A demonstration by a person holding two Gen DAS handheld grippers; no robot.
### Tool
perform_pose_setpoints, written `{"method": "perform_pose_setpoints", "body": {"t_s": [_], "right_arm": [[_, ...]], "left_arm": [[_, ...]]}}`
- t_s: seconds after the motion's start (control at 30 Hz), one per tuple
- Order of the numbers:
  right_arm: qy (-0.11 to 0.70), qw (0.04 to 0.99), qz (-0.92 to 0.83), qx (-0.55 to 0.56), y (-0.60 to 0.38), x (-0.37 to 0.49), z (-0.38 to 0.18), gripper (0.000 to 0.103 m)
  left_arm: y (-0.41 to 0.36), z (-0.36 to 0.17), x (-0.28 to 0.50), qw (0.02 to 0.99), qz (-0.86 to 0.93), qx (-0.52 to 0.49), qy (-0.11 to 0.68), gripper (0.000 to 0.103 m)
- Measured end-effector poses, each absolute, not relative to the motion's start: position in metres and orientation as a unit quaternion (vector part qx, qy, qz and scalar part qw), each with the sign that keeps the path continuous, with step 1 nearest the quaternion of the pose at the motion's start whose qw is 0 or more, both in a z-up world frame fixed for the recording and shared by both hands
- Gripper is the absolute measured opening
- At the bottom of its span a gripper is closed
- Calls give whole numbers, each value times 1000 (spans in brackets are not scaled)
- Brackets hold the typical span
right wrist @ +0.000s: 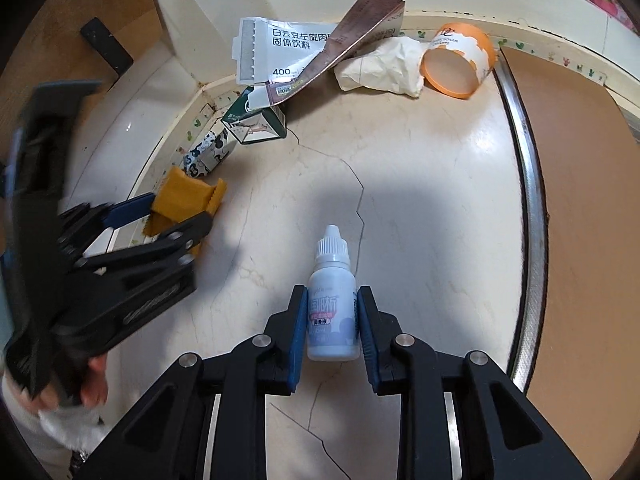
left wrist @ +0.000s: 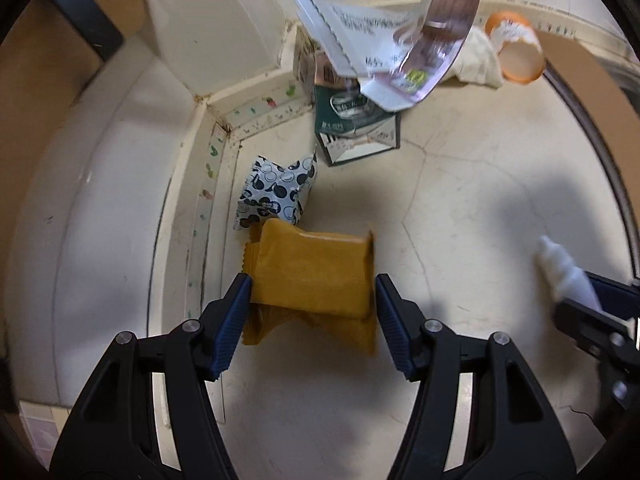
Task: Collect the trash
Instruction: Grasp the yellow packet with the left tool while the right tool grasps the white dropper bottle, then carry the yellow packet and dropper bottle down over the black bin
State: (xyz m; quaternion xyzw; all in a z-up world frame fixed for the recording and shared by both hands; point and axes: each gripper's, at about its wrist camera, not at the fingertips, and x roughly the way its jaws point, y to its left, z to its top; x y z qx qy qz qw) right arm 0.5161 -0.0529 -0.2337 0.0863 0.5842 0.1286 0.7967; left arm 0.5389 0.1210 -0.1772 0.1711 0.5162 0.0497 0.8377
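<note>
My left gripper (left wrist: 312, 296) is closed on a mustard-yellow wrapper (left wrist: 312, 276), its blue pads against both sides; the same wrapper shows in the right wrist view (right wrist: 186, 196). My right gripper (right wrist: 330, 320) is shut on a small white dropper bottle (right wrist: 332, 312), held above the cracked marble floor (right wrist: 420, 200); the bottle also shows in the left wrist view (left wrist: 568, 272). More trash lies by the wall: a black-and-white patterned wrapper (left wrist: 276, 192), a dark green carton (left wrist: 356, 120), a flattened white and brown box (left wrist: 384, 48), crumpled paper (right wrist: 384, 64) and an orange cup on its side (right wrist: 460, 60).
A cream wall base with a sticker strip (left wrist: 212, 184) runs along the left and back. A metal threshold strip (right wrist: 528, 200) and brown flooring (right wrist: 580, 220) lie to the right. A dark bracket (right wrist: 106, 46) sits on a wooden panel at far left.
</note>
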Motion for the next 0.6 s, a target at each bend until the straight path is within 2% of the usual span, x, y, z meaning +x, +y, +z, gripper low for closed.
{"method": "perform_pose_setpoints", "body": {"t_s": [0.17,0.27,0.4,0.5,0.6], "right_arm": [[584,797,124,93,-64,506,-229,24],[583,797,121,100,-69,503,-229,24],[583,797,116,107,-78,498,-226,24],[587,794,116,111,-83,493,-222,24],[586,794,116,112,-84,491,-220,24]], "left_arm": [[121,-178,548,841,46,170,511,59],[121,-178,550,840,39,167,514,54],[117,-177,549,842,38,173,510,45],[118,-177,546,840,30,155,519,27],[116,-176,539,842,27,147,519,23]]}}
